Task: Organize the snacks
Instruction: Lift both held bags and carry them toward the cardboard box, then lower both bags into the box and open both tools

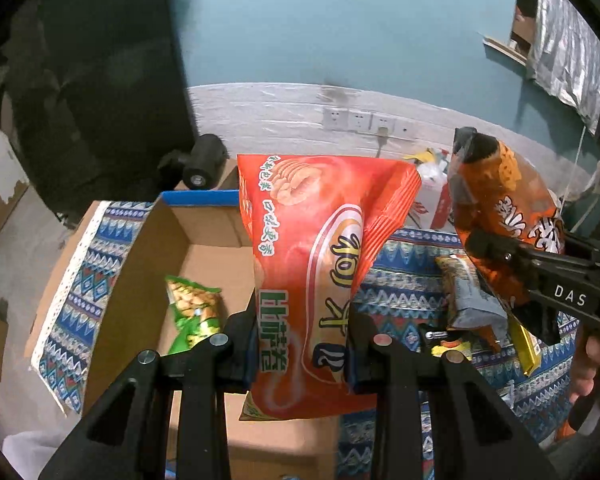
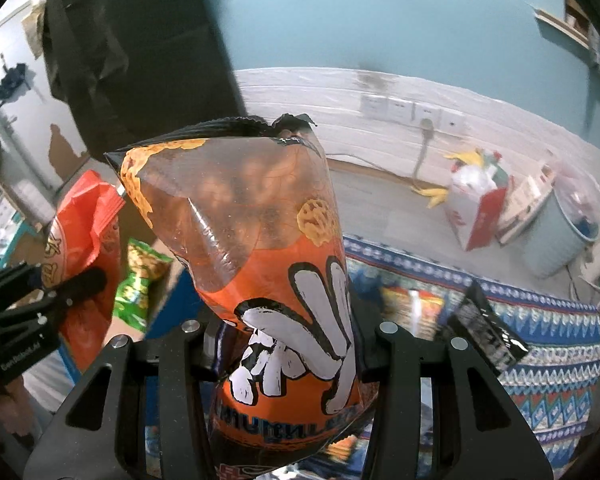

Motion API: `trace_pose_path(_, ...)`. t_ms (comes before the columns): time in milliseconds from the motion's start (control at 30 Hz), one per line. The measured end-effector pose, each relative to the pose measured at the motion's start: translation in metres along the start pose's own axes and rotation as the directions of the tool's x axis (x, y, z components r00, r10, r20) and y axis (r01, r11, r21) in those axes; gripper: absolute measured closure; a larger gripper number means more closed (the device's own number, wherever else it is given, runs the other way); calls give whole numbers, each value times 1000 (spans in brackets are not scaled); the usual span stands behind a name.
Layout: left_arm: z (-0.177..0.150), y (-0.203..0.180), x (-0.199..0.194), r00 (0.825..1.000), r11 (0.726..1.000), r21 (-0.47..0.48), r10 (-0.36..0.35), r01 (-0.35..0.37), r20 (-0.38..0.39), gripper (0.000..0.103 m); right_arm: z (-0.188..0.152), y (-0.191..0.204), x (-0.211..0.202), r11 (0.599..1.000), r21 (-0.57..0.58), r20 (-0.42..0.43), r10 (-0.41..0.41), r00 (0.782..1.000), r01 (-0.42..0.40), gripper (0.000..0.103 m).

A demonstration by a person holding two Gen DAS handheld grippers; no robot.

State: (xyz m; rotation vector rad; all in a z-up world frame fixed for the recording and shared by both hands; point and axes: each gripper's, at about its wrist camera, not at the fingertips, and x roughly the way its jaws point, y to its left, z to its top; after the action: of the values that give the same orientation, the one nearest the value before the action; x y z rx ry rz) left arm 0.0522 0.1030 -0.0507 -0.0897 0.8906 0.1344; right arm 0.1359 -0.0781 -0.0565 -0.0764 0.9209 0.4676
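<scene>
Left wrist view: I see cardboard box at left on patterned cloth, green snack pack lying inside. My left gripper pinches red snack bag, bag upright above box's right side. Farther right, my right gripper pinches orange snack bag, held above cloth; loose packets lie on cloth beneath.

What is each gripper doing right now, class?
Left gripper: closed on the red snack bag.
Right gripper: closed on the orange snack bag.
</scene>
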Motion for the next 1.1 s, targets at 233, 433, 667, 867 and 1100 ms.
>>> trace_pose_path(233, -10, 40, -3, 1000, 998, -59, 31, -31, -5, 70, 10, 40, 17, 998, -44, -16, 42, 999, -42, 59)
trace_pose_path(433, -16, 73, 4, 997, 991, -112, 73, -76, -29, 70, 16, 74, 32, 993, -81, -33, 78, 996, -80, 59)
trace_pose_path(667, -25, 102, 18, 992, 981, -161, 96, -108, -83, 69, 15, 109, 55, 986, -115, -78, 113, 991, -121, 59)
trace_pose_path(867, -30, 118, 28, 984, 970, -192, 126, -149, -127, 65, 14, 129, 70, 984, -115, -112, 125, 986, -138, 59)
trace_pose_path(1100, -34, 128, 27, 978, 961, -215, 144, -175, -150, 43, 15, 147, 86, 981, -114, -146, 137, 980, -154, 59)
